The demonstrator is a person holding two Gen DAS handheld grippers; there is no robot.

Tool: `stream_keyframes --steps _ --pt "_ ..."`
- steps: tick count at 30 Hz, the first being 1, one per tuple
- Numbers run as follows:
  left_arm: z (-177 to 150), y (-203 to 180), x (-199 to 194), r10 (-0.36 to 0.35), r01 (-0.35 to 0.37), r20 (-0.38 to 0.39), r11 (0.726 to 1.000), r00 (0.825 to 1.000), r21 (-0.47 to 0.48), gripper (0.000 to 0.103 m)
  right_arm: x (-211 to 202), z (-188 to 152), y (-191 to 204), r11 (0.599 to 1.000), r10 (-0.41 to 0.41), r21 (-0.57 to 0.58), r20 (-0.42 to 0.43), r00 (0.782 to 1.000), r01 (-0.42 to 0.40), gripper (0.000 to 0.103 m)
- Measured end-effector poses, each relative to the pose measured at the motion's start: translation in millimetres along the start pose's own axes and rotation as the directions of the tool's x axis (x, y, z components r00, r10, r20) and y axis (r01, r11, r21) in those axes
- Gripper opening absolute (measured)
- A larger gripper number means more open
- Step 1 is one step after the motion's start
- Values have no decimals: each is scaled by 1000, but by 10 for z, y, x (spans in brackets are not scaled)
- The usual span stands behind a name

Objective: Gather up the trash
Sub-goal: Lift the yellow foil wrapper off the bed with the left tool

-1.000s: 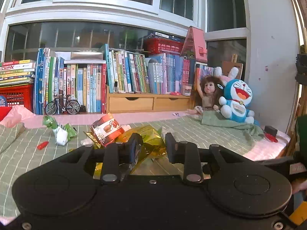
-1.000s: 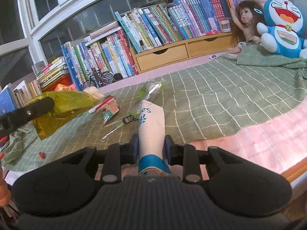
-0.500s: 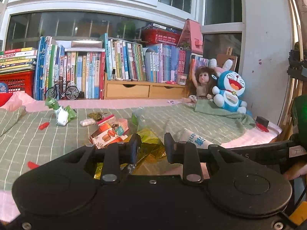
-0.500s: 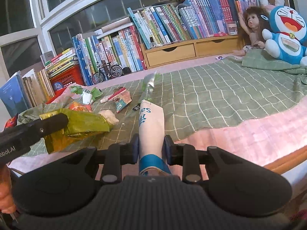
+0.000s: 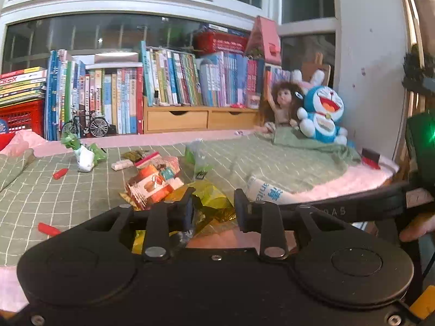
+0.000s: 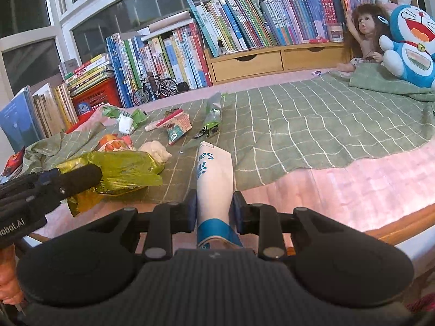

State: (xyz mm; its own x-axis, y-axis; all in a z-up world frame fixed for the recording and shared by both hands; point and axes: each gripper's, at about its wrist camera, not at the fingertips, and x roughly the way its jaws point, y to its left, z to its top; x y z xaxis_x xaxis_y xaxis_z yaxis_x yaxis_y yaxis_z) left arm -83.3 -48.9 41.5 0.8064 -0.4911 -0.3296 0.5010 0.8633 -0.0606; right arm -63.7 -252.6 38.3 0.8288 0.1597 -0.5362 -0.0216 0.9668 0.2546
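Note:
My left gripper (image 5: 214, 207) is shut on a crinkled yellow-green foil wrapper (image 5: 212, 198), held just above the near edge of the bed. In the right wrist view the same wrapper (image 6: 122, 168) hangs from the left gripper's black finger (image 6: 78, 176) at the left. My right gripper (image 6: 214, 206) is shut on a white pack with blue print (image 6: 214, 174), which sticks forward between its pads. That pack (image 5: 267, 193) also shows at the right of the left wrist view. More trash lies on the green checked blanket (image 6: 312, 125): an orange snack packet (image 5: 151, 186), a green-white wrapper (image 5: 84, 154) and a crumpled white tissue (image 6: 156, 149).
Books (image 5: 168, 81), a wooden drawer unit (image 5: 201, 119) and a model bicycle (image 5: 84, 126) line the window sill at the back. A doll (image 6: 364, 30) and a blue plush toy (image 6: 413, 35) sit at the far right. A red crate (image 5: 20, 116) stands at the left.
Both grippers have drawn back toward the near edge of the bed, each still holding its item. More of the blanket and the trash lying on it now shows.

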Motion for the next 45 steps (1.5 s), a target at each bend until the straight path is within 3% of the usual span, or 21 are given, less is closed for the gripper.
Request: stream_keyframes --steps 9,13,17,21,23,24,25,28,31,34,36,37,39,41,42,44,45 --pt "-84 84 488 46 -46 -91 999 995 -1 59 49 -42 -79 999 -9 32 -23 1000 9 31" --pt "-72 55 646 61 -57 -73 997 995 52 85 66 -36 -111 999 -12 42 -26 1000 13 32" --pt "-98 -27 792 60 -52 -65 990 996 129 88 84 -41 -136 999 -13 50 -31 999 14 32" --pt "-146 4 1021 63 -45 -148 991 987 125 83 98 -34 -146 998 -11 55 -31 999 13 32" --pt "-161 21 1044 56 -37 -147 991 988 130 70 99 -32 -152 998 -10 55 -30 999 12 32" --pt "-162 20 1032 60 -40 -141 989 988 139 53 99 -33 -153 998 -10 55 -31 999 12 32" --pt "-145 3 1022 72 -50 -138 986 988 157 46 101 -32 -156 998 -10 55 -31 999 12 32" --pt "-88 -5 964 71 -50 -117 984 991 171 36 105 -25 -157 998 -11 55 -32 999 13 32" --pt "42 52 896 59 -46 -94 990 994 136 31 108 -14 -157 998 -9 60 -30 1000 11 32" --pt "248 205 817 34 -32 -50 999 998 40 29 108 3 -161 998 -7 62 -26 1000 8 32" --pt "415 370 759 -43 42 -8 997 999 -61 29 111 10 -162 998 -5 62 -25 1000 6 32" --pt "494 467 737 -87 88 13 988 996 -128 29 113 14 -162 998 -4 62 -25 1000 5 32" --pt "627 705 744 -208 214 52 932 977 -292 29 117 20 -164 998 -1 64 -24 1000 3 32" --pt "683 979 824 -313 322 101 818 944 -476 29 121 25 -163 998 3 65 -23 1000 -1 32" --pt "677 1109 881 -348 354 123 746 929 -564 29 120 26 -163 998 5 65 -23 1000 -3 32" --pt "635 1301 986 -391 385 152 631 908 -673 29 121 31 -156 998 10 63 -22 1000 -9 32" --pt "615 1377 1012 -396 390 164 602 904 -696 29 123 36 -151 998 14 62 -22 1000 -13 32"
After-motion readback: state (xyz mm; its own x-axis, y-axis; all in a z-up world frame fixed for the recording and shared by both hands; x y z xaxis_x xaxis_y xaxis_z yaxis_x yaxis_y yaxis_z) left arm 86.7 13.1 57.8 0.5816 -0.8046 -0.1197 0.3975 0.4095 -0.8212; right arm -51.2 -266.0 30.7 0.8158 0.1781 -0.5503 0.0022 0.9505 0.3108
